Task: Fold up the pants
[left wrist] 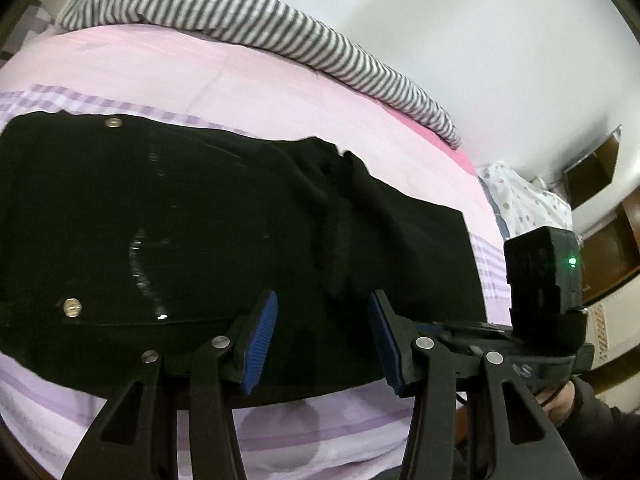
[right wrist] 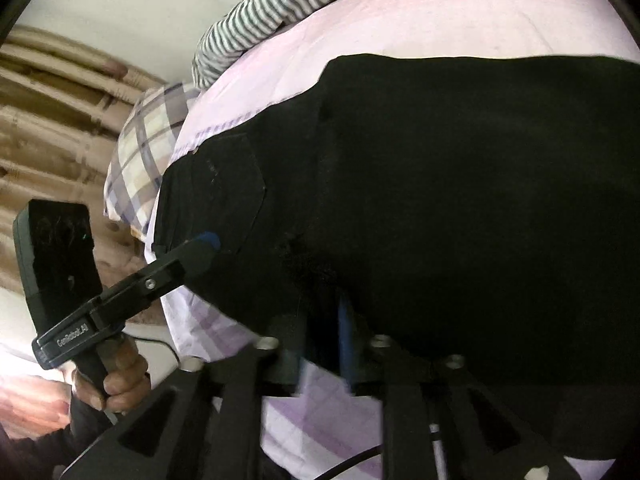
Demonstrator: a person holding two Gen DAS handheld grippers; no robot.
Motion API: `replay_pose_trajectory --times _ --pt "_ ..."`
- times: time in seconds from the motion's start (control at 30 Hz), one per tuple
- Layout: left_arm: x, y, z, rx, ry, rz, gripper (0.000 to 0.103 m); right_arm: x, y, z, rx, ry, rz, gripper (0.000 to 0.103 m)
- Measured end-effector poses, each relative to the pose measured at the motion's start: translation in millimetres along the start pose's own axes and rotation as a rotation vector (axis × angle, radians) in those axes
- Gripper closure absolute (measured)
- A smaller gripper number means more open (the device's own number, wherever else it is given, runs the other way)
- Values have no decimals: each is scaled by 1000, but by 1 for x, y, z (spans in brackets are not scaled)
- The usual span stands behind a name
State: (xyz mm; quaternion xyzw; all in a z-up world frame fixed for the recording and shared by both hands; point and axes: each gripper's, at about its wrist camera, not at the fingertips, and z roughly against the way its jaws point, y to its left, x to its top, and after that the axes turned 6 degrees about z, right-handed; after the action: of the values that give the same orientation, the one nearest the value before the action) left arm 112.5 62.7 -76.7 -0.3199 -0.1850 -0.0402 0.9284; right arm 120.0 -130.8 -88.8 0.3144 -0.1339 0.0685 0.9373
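Behind pants [left wrist: 200,220] — striped bedding [left wrist: 280,20]

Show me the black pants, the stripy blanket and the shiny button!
pants [left wrist: 224,216]: left wrist view, on the flat dark cloth in the middle.
stripy blanket [left wrist: 256,12]: left wrist view, on its top fold by the wall.
button [left wrist: 72,306]: left wrist view, on the round metal face, lower left.

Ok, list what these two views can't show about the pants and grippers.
- Right wrist view: the right gripper is motion-blurred against the black pants; grip unclear.
- Right wrist view: the picture's right edge cuts off the pants.
- Left wrist view: the left gripper covers the pants' near hem.
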Motion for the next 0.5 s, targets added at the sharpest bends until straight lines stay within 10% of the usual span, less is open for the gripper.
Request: replay_pose_trajectory --times 0.5 --pt "-6 -2 -42 -95 213 98 54 -18 -60 118 -66 -363 -171 54"
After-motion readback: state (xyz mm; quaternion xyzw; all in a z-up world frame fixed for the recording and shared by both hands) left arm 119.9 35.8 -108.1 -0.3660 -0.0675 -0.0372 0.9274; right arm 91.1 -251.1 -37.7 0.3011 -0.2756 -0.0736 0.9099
